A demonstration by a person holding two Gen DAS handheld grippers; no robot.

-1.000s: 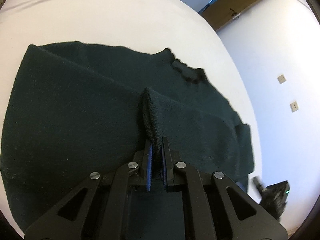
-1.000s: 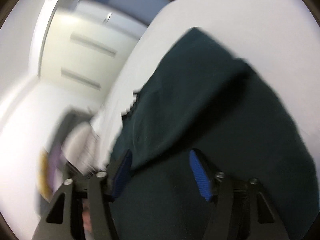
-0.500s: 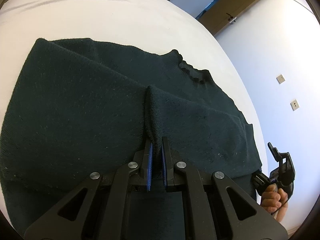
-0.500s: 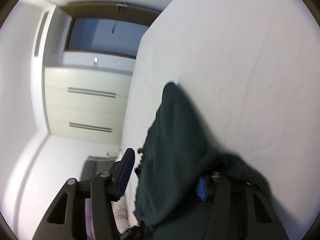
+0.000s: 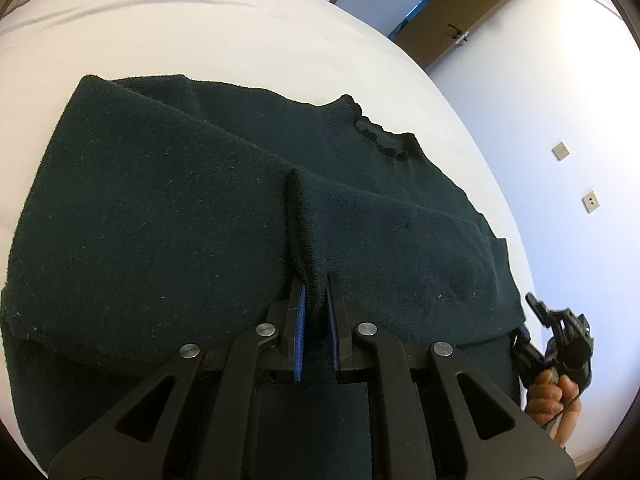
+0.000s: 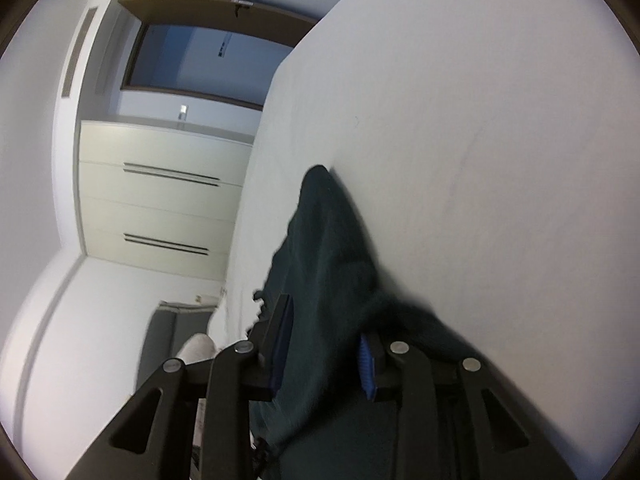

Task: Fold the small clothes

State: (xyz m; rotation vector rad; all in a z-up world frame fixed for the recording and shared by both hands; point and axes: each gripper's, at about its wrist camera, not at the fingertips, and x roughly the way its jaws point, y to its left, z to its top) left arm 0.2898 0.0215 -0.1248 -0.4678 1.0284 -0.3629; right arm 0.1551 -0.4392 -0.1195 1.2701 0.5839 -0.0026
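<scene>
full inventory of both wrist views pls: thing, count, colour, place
sweater: 1, dark green, flat on the bed, collar at far right, a pinched ridge running up its middle
bed: 1, white sheet, under the sweater
door: 1, brown, beyond the bed's far corner
wall plates: 2, beige, on the wall right of the bed
cabinet: 1, cream, two dark bar handles, beside the bed in the right wrist view
left gripper: 1, black with blue pads, shut on the sweater ridge
right gripper: 1, black with blue pads, jaws have just been closing, sweater edge between them, grip not clear
hand: 1, holds the right gripper at the sweater's right edge
</scene>
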